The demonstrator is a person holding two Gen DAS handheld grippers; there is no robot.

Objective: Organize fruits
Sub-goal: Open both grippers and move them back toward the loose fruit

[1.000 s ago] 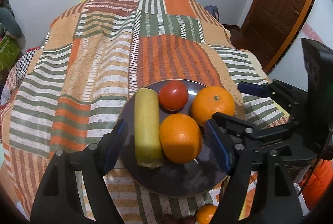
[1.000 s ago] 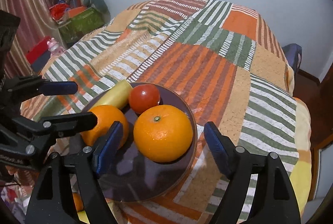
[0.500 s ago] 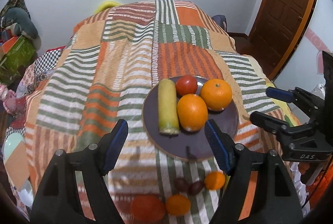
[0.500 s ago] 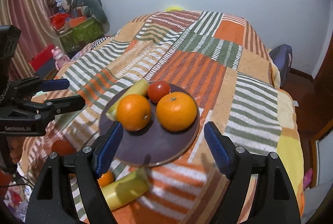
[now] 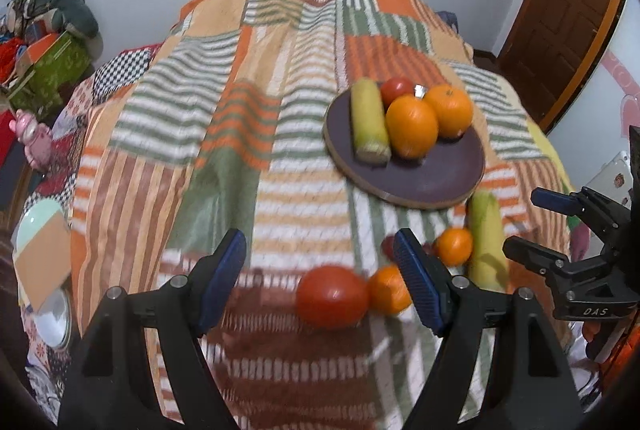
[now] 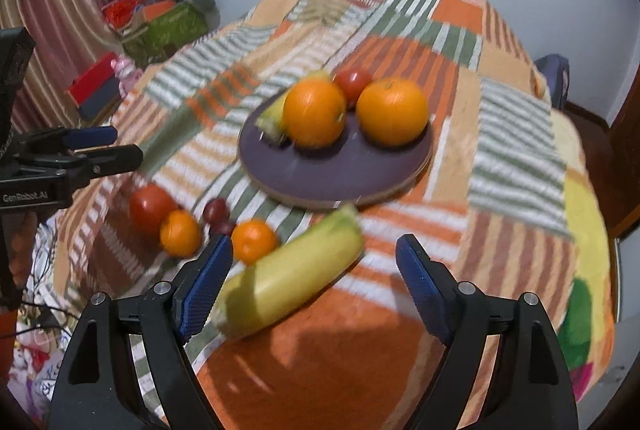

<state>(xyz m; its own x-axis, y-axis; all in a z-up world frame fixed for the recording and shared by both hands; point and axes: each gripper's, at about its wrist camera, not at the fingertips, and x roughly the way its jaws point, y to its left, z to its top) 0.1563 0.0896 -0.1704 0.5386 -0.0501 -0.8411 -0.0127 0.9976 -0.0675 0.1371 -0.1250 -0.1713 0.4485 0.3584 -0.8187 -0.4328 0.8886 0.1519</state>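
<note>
Sitting on the dark plate [image 5: 424, 182] were two oranges [image 5: 412, 126], a tomato [image 5: 396, 88] and a yellow fruit [image 5: 369, 120]; a loose tomato [image 5: 332, 296], two small oranges [image 6: 180, 233], dark plums [image 6: 215, 210] and another yellow fruit [image 6: 292, 278] remained on the bedspread [image 5: 224, 134], so roughly half seemed left. Both grippers, left [image 5: 320, 278] and right [image 6: 314, 280], had pulled back from the plate, fingers spread, holding nothing.

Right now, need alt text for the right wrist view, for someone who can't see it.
The open right gripper hovers over a yellow-green fruit lying on a patchwork bedspread. Beyond sits a dark round plate with two oranges, a tomato and another yellow-green fruit; a tomato, two small oranges and two dark fruits lie loose at left.
</note>
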